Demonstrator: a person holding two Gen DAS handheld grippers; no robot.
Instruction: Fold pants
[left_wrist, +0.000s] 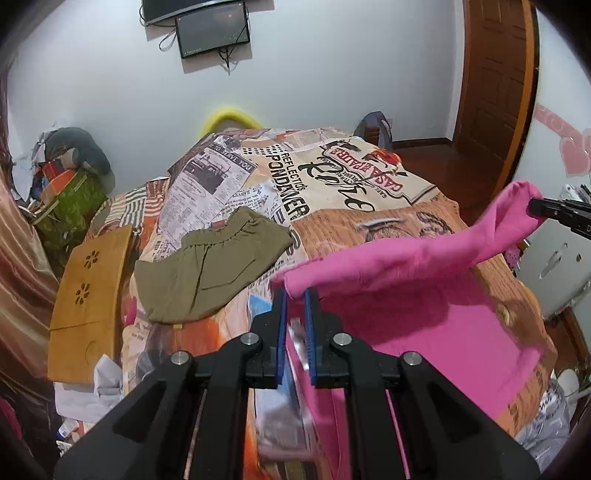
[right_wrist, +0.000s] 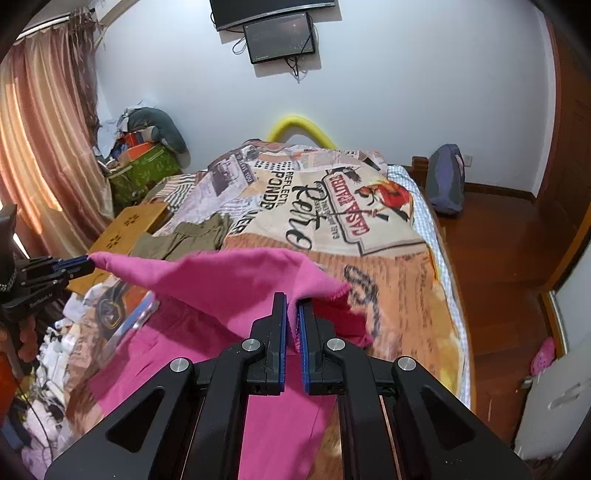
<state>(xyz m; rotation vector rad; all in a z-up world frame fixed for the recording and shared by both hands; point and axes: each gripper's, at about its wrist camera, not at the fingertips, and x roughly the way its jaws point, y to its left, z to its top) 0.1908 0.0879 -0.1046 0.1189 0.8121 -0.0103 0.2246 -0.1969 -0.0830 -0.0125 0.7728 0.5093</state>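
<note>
Pink pants (left_wrist: 424, 254) over near end of bed (left_wrist: 332, 184), raised edge stretched left-right between grippers, rest trailing down toward viewer. Left gripper (left_wrist: 295, 295) pinches left corner; right gripper (right_wrist: 292, 301) pinches right corner, both angled downward. Fabric blurred, so garment's long axis unclear. Olive garment (left_wrist: 207, 266) flat, far left.
</note>
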